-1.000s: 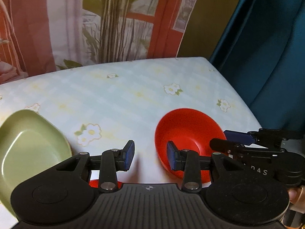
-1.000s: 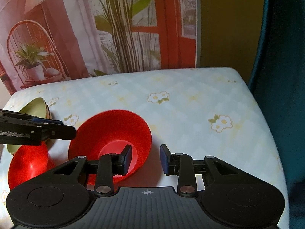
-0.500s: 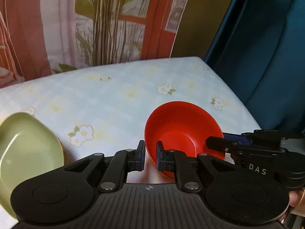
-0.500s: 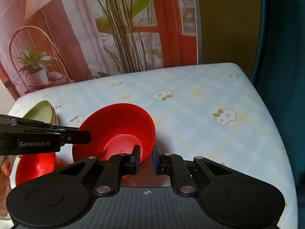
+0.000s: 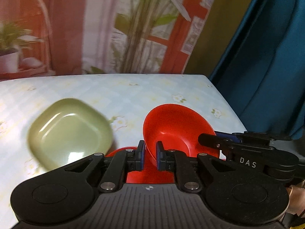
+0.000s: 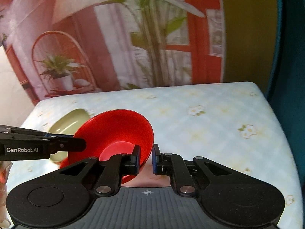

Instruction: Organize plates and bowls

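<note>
A red bowl (image 5: 177,126) is held by both grippers and lifted above the table. My left gripper (image 5: 149,155) is shut on its left rim. My right gripper (image 6: 145,159) is shut on its right rim; the bowl also shows in the right wrist view (image 6: 116,129). A green squarish dish (image 5: 70,131) lies on the table to the left, also seen in the right wrist view (image 6: 70,120). A second red bowl (image 5: 120,150) lies below, mostly hidden behind my left fingers; its edge shows in the right wrist view (image 6: 63,164).
The table has a pale flowered cloth (image 6: 209,126). Its right edge meets a blue curtain (image 5: 266,61). A printed backdrop with plants (image 6: 133,38) stands behind the far edge.
Both grippers closed on the red bowl's rim, then lifted and tilted it. The view shifted, so the green dish now sits further right in the left wrist view.
</note>
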The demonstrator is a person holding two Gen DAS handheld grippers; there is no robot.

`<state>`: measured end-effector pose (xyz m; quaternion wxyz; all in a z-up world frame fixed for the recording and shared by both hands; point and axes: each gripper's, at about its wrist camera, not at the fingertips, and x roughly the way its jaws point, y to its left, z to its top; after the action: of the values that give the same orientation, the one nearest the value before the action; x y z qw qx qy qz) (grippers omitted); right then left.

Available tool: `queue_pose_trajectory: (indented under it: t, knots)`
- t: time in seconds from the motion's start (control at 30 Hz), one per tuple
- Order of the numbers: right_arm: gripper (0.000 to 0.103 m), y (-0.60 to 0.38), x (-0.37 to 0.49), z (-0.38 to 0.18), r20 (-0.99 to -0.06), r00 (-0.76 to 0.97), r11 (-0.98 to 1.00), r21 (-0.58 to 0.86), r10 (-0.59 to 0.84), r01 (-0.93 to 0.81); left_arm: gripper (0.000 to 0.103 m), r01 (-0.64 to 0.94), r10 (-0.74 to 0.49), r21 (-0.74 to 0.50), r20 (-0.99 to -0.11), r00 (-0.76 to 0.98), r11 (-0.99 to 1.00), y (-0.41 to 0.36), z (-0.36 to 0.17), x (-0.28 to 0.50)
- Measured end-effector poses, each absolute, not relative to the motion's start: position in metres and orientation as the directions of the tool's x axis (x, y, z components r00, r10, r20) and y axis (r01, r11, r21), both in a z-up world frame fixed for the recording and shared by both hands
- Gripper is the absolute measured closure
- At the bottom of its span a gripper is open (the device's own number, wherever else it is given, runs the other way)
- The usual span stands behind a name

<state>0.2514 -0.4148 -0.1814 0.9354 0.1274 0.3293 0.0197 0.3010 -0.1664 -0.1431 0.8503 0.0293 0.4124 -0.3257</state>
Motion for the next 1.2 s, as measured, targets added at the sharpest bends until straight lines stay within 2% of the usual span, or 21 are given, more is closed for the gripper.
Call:
queue_pose_trajectory:
  t: [0.47, 1.2]
  knots:
    - [0.091, -0.345, 0.247, -0.193, -0.646, 0.746, 0.973, 0.233, 0.159, -0.005, 0.090, 0.503, -0.476, -0.202, -0.719, 0.506, 0.840, -0.118, -0.156, 0.289]
    - [0.091, -0.339, 0.254, -0.208, -0.674, 0.721, 0.978, 0.208, 0.159, -0.021, 0.089, 0.481, -0.459, -0.205, -0.734, 0.500, 0.852, -0.117, -0.170, 0.286]
